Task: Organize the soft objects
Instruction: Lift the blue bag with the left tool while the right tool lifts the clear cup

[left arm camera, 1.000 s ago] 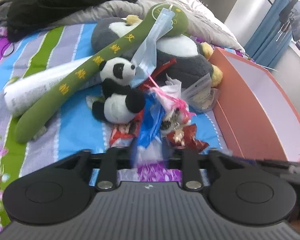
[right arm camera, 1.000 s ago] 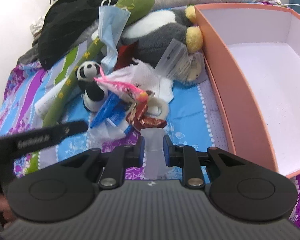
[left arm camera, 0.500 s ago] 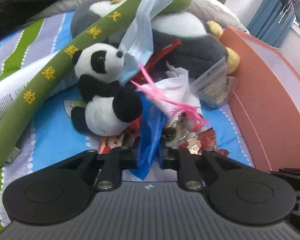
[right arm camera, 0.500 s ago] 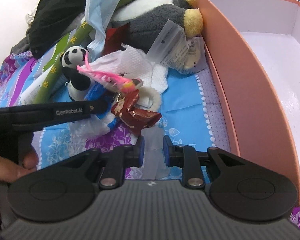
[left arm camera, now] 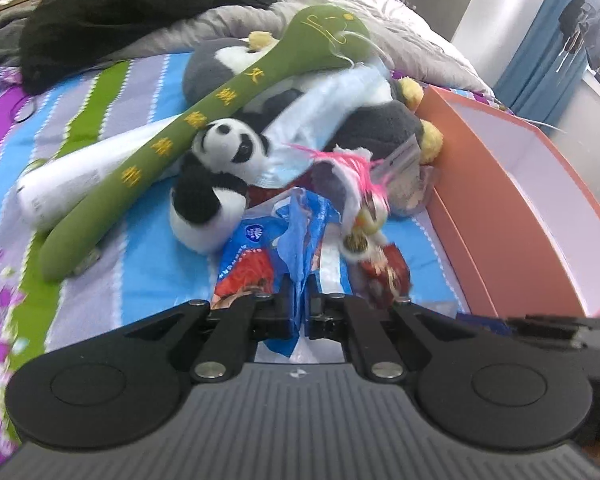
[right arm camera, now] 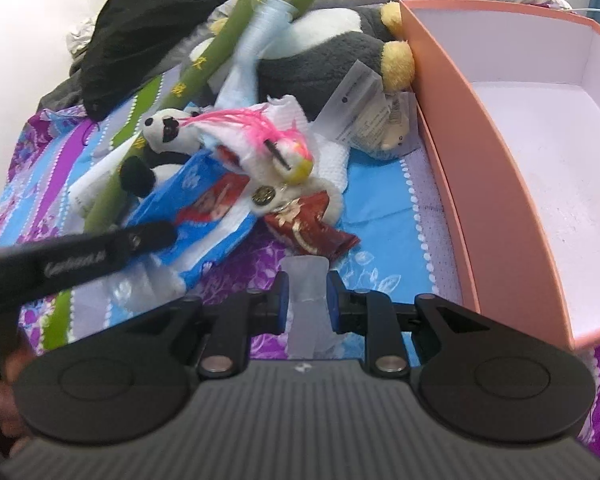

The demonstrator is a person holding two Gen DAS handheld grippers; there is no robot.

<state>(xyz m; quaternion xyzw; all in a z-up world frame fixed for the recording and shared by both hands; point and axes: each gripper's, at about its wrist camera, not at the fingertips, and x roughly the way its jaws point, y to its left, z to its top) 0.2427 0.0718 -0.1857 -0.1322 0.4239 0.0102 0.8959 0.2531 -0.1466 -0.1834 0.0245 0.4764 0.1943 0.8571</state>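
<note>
My left gripper (left arm camera: 299,312) is shut on a blue plastic bag (left arm camera: 300,236) and lifts it off the bed; it also shows in the right wrist view (right arm camera: 196,196). A small panda plush (left arm camera: 216,184) leans against a long green plush (left arm camera: 204,132), with a big grey penguin plush (left arm camera: 364,120) behind. A pink-haired doll (right arm camera: 284,156) lies on the bag. My right gripper (right arm camera: 305,300) is shut on a clear plastic piece (right arm camera: 304,280), held low over the bedsheet.
An open orange box (right arm camera: 488,184) with a white inside stands at the right. A red wrapper (right arm camera: 312,228), a white tissue (right arm camera: 328,156), a blue face mask (right arm camera: 248,76), a clear packet (right arm camera: 364,108) and black clothes (left arm camera: 140,4) lie around.
My left gripper closed on the blue bag and pulled back and up, dragging the doll and tipping the panda. The face mask slid down. My right gripper stayed about where it was.
</note>
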